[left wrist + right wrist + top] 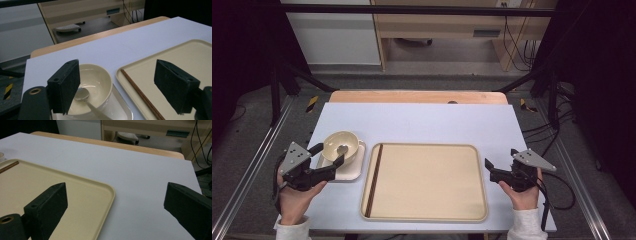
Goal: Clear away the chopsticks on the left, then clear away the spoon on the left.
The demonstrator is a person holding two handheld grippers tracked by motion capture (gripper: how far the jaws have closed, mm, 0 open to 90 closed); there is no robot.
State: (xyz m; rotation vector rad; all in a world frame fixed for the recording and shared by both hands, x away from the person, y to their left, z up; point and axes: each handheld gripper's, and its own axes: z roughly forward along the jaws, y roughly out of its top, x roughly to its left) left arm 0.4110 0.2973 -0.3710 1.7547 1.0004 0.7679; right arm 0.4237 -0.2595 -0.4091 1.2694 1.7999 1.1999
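Note:
A cream bowl [341, 142] with a metal spoon [342, 149] in it stands on a small square plate [354, 170] at the left of the table. My left gripper [330, 153] is open at the bowl's near side, one jaw on each side of its rim, with nothing gripped. In the left gripper view the gripper [117, 67] has its jaws wide apart over the bowl [100, 80] and spoon [82, 94]. A large beige tray [427, 180] holds dark chopsticks [374, 180] along its left edge. My right gripper [500, 157] is open beside the tray's right rim [110, 192].
The white tabletop [412, 122] has bare room behind the tray and to its right. Its wooden far edge [417, 96] borders a floor with desk legs and cables. Black frame posts stand at both sides.

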